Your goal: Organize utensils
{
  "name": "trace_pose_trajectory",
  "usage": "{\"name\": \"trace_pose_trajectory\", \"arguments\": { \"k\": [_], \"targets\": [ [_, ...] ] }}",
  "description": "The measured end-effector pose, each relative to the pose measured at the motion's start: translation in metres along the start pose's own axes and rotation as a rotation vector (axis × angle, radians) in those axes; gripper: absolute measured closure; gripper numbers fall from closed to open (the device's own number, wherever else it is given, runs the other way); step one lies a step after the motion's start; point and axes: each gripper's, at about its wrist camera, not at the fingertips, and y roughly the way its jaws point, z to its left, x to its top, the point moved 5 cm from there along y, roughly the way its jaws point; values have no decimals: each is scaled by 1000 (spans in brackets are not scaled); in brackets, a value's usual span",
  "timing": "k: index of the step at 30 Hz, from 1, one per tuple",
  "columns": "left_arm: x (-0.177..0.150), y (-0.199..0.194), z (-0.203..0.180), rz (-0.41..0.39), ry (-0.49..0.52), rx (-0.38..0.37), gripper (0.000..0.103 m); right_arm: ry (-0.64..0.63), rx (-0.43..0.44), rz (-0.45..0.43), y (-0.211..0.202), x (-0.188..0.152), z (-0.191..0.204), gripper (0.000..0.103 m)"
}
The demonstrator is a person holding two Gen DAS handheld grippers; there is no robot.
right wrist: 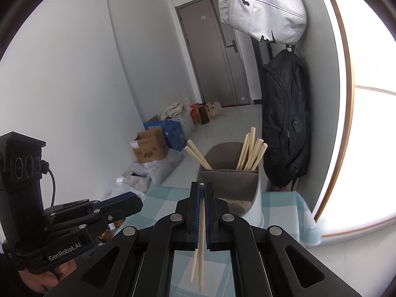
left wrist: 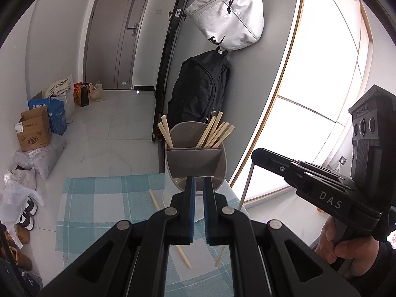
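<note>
Your right gripper (right wrist: 202,185) is clamped on a pair of pale wooden chopsticks (right wrist: 201,247), pinched near their thick ends with the tapered tips hanging back toward you. The left gripper (left wrist: 199,180) holds nothing, its blue pads a narrow gap apart. Just beyond stands the grey divided utensil holder (left wrist: 195,158), sticks already upright in its far compartments. Two loose chopsticks (left wrist: 183,253) lie on the blue checked cloth (left wrist: 99,198). These are light, stiff and smooth, so they may swivel; grip near mid-length for control.
</note>
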Motion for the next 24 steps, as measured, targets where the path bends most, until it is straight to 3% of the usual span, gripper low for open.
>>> {"name": "trace_pose_trajectory", "arguments": {
  "k": [5, 8, 10, 14, 24],
  "targets": [
    [-20, 13, 52, 101, -165, 45, 98, 8, 1, 3, -2, -2, -5, 100],
    [-42, 39, 71, 239, -221, 66, 82, 28, -4, 0, -8, -4, -14, 100],
    [-61, 61, 66, 355, -203, 68, 79, 44, -9, -4, -12, -5, -21, 100],
    [-94, 99, 39, 500, -110, 86, 77, 66, -28, -20, -17, -3, -35, 100],
    [-112, 148, 27, 613, -82, 210, 77, 128, -56, -41, -26, -7, -65, 100]
  ]
}}
